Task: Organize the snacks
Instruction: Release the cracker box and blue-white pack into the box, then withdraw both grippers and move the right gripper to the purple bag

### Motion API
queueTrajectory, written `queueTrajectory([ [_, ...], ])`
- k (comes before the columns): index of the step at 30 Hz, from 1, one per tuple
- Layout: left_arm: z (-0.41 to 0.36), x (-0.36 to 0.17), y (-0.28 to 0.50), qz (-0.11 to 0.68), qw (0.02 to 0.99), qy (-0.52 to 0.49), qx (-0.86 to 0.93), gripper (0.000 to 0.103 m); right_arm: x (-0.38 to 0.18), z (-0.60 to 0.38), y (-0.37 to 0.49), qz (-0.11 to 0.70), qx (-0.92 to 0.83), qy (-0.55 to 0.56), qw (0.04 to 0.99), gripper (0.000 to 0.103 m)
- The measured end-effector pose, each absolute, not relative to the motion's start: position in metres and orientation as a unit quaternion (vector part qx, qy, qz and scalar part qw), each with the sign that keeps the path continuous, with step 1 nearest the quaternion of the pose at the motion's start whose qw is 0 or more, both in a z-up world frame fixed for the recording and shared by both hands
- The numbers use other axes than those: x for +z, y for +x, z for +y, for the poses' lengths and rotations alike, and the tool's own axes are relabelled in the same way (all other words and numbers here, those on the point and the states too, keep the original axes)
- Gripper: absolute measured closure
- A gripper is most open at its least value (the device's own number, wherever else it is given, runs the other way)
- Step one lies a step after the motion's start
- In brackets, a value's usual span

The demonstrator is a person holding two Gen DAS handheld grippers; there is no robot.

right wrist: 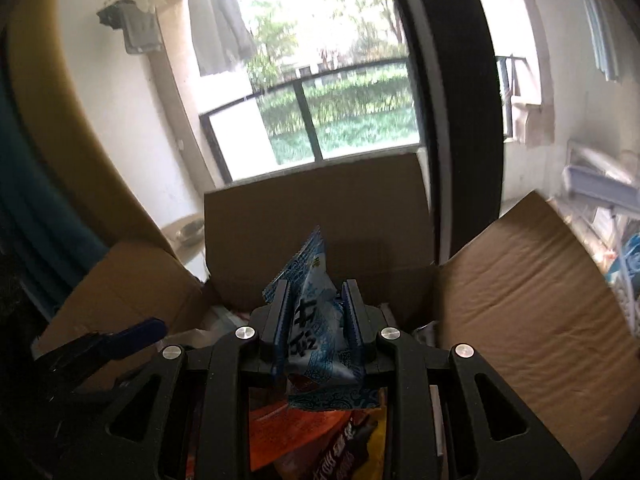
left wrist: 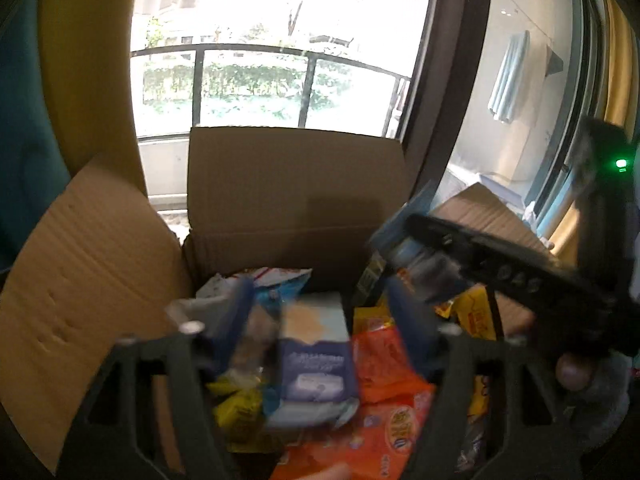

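Observation:
An open cardboard box (left wrist: 296, 200) holds several snack packets: an orange one (left wrist: 384, 364), yellow ones (left wrist: 236, 408) and a blue-and-white pack (left wrist: 316, 364). My left gripper (left wrist: 322, 312) hangs over them with its blue pads wide apart; the blue-and-white pack lies below the gap and nothing is pinched. My right gripper (right wrist: 316, 308) is shut on a light blue snack packet (right wrist: 312, 320) that stands upright between its pads, above the box's right side. In the left wrist view the right gripper (left wrist: 424, 264) reaches in from the right with that packet (left wrist: 400, 232).
The box's flaps stand up at the back (right wrist: 316, 232), left (left wrist: 80, 280) and right (right wrist: 520, 300). Behind it are a window with a dark railing (left wrist: 256, 80) and a thick dark frame post (right wrist: 460, 120). A person's fingertip (left wrist: 574, 372) shows on the right gripper's handle.

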State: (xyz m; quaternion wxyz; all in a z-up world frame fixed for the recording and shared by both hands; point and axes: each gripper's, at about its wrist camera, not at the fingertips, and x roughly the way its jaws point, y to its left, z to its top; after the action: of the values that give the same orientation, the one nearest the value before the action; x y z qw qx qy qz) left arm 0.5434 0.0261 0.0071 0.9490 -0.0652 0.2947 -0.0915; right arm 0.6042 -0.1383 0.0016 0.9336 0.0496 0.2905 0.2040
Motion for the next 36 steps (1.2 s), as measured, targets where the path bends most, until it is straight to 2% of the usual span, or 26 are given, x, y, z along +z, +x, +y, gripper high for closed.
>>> queueTrajectory([
  [1,0.026,0.009,0.542,0.293,0.950,-0.064,-0.089,0.025,0.001,-0.137,0.606,0.297,0.207,0.048,0.931,0.072],
  [2,0.027,0.011,0.540,0.292,0.951,-0.062,-0.085,0.025,0.001,-0.137,0.606,0.297,0.205,0.046,0.931,0.064],
  [4,0.030,0.015,0.533,0.289,0.953,-0.058,-0.072,0.025,0.004,-0.141,0.602,0.287,0.202,0.047,0.935,0.053],
  [20,0.028,0.033,0.439,0.265,0.961,-0.050,-0.061,0.025,0.027,-0.188,0.510,0.263,0.203,0.037,0.942,0.053],
  [29,0.030,-0.003,0.387,0.276,0.959,-0.041,-0.056,0.025,0.018,-0.219,0.454,0.254,0.196,0.032,0.947,0.053],
  [36,0.030,-0.047,0.380,0.323,0.944,-0.054,-0.047,0.025,-0.002,-0.246,0.427,0.268,0.172,0.033,0.947,0.053],
])
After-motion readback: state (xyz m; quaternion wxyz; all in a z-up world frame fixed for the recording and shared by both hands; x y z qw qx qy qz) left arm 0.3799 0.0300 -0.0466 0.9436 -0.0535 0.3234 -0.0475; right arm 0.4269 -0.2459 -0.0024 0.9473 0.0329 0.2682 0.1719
